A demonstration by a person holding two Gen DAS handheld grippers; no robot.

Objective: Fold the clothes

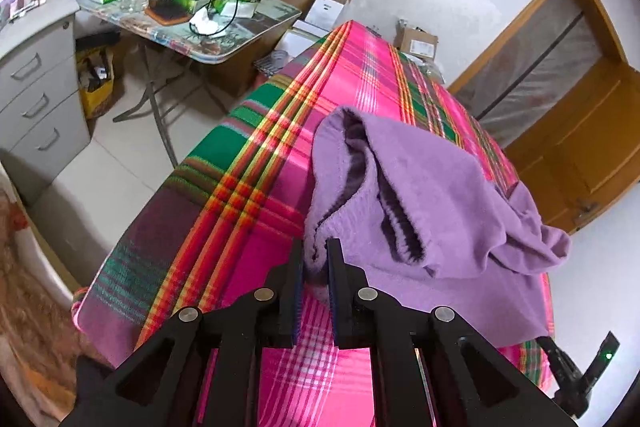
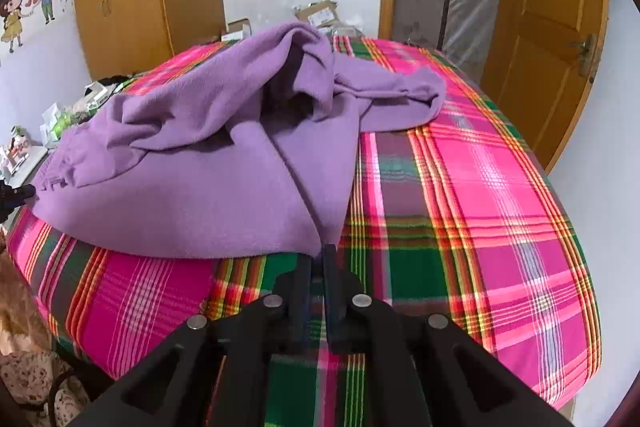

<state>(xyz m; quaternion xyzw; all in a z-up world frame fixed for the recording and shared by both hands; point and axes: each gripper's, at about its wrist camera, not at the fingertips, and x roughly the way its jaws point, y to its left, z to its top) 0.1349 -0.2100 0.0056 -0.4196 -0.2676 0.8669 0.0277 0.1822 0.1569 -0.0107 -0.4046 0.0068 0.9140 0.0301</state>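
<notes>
We see the purple fleece garment [image 2: 208,167] lying rumpled on the pink plaid bedspread [image 2: 500,195]. Our left gripper [image 1: 314,259] pinches its hem; our right gripper [image 2: 318,259], nearly closed, clamps its near corner.

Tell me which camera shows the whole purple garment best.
The right wrist view: the purple garment lies spread across the plaid bed cover, both sides and the bunched far end visible. The left wrist view shows it from one end only, its near edge pinched in the left claw, the rest foreshortened.
</notes>
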